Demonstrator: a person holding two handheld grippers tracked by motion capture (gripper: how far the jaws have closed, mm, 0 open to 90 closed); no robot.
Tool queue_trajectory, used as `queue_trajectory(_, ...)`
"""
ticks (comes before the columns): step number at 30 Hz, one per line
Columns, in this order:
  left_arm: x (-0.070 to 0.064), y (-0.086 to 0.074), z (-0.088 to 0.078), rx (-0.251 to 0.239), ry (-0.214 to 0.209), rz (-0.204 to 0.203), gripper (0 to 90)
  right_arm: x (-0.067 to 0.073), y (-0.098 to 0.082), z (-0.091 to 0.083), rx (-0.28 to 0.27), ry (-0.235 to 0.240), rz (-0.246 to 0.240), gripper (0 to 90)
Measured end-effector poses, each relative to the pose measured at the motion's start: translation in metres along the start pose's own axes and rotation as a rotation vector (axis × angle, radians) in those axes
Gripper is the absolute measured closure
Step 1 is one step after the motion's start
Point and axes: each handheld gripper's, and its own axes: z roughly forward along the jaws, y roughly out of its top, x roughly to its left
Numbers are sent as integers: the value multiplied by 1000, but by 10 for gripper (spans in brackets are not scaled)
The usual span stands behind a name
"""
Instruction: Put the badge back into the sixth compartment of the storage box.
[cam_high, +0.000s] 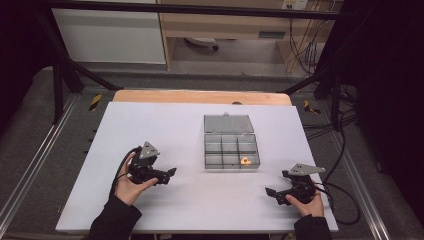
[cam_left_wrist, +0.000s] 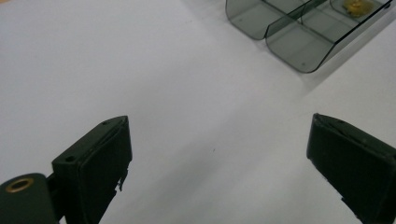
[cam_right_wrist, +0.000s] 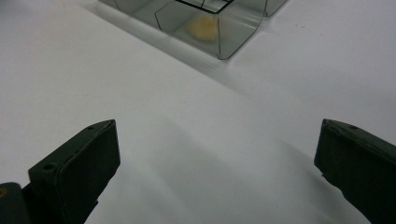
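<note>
On the table (cam_high: 150, 130), the clear box (cam_high: 231, 150) bears no readable label.

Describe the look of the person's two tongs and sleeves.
Both tongs, left tongs and right tongs, are black, each topped by a grey three-cornered plate and trailing a black cable. Their jaws are flat black blocks with small screw holes. The sleeves are dark.

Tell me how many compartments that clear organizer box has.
9, in a three-by-three grid inside the clear organizer box at the table's centre; the near-right one holds a small orange piece.
</note>
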Motion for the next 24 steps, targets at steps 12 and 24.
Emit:
queue_trajectory(12, 17, -48, -13, 10, 16, -31, 64, 0, 0, 0, 5, -2, -5, 5)
queue_trajectory(24, 28, -71, -19, 32, 18, -34, 56, 0, 0, 0, 1, 4, -4, 5)
